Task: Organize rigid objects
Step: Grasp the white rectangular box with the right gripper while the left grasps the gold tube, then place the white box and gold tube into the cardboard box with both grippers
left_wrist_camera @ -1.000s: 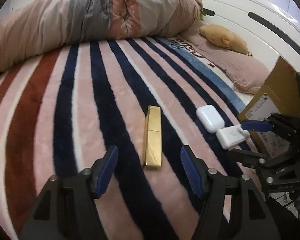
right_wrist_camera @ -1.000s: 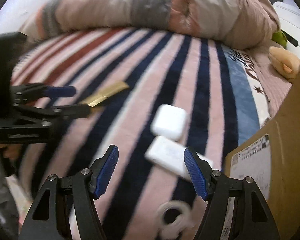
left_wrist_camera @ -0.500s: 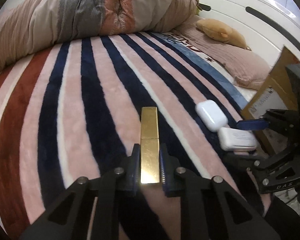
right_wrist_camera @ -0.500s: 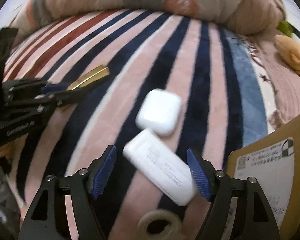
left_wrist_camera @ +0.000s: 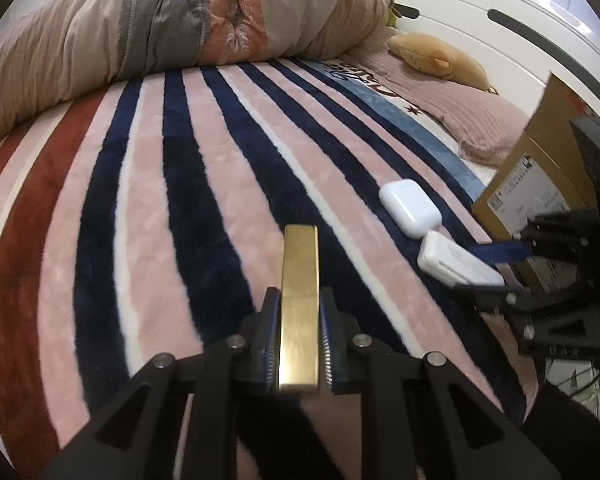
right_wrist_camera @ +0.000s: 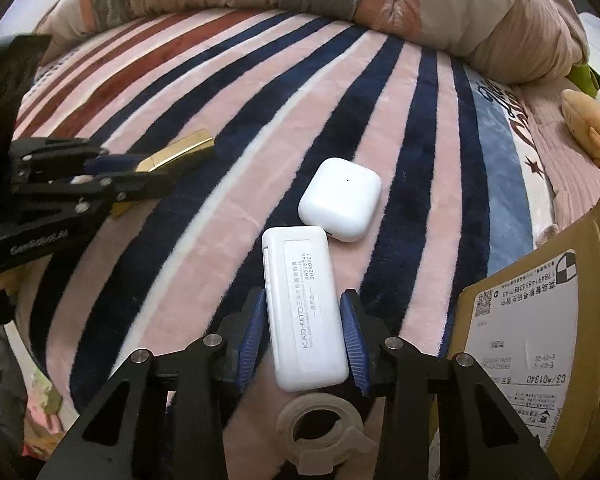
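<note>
Left gripper [left_wrist_camera: 299, 344] clamped on gold bar [left_wrist_camera: 300, 280]. Right gripper [right_wrist_camera: 303, 334] closing around white box [right_wrist_camera: 302, 304]; tape ring [right_wrist_camera: 320, 428] only in right view.

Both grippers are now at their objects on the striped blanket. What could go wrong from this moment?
1. The right gripper is closing around the white labelled case; its top end almost touches the white earbud case, which a lift may nudge.
2. The left gripper holds the gold bar near one end only, so it might tilt or slip.
3. The cardboard box stands close beside the right gripper.
</note>
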The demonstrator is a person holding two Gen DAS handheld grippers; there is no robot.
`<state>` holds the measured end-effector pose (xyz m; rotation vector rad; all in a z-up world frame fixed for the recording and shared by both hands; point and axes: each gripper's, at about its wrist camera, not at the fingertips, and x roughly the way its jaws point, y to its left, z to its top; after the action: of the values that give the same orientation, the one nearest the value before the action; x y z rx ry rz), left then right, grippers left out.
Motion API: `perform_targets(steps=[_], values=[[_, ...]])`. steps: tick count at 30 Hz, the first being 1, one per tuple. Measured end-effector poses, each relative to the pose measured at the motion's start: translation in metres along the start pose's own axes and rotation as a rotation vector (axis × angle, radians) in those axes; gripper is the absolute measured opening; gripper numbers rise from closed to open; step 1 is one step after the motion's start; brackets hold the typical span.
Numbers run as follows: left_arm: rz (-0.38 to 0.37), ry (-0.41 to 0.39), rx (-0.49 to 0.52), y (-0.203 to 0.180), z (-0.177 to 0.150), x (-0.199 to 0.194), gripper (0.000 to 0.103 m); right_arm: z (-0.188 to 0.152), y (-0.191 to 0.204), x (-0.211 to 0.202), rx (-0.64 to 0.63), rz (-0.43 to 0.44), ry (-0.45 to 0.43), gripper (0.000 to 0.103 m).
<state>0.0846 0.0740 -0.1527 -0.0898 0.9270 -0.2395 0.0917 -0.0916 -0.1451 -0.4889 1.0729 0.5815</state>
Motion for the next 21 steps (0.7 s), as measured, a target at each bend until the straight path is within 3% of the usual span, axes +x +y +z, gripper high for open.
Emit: perform_targets(steps=[5, 10, 16, 21], values=[[0.01, -0.019, -0.017, -0.001, 0.003, 0.001, 0.015, 0.005, 0.007, -0.005, -0.007, 0.01, -0.044, 0.032], [0.019, -0.036, 0.001, -0.006, 0.003, -0.02, 0.015, 0.006, 0.028, -0.038, -0.041, 0.061, -0.136, 0.032], [0.06, -0.122, 0.037, -0.028, 0.012, -0.081, 0.015, 0.005, 0.043, -0.102, -0.077, 0.104, -0.276, 0.032], [0.063, -0.19, 0.084, -0.063, 0.023, -0.131, 0.015, -0.009, 0.03, -0.157, -0.063, 0.091, -0.391, 0.032]])
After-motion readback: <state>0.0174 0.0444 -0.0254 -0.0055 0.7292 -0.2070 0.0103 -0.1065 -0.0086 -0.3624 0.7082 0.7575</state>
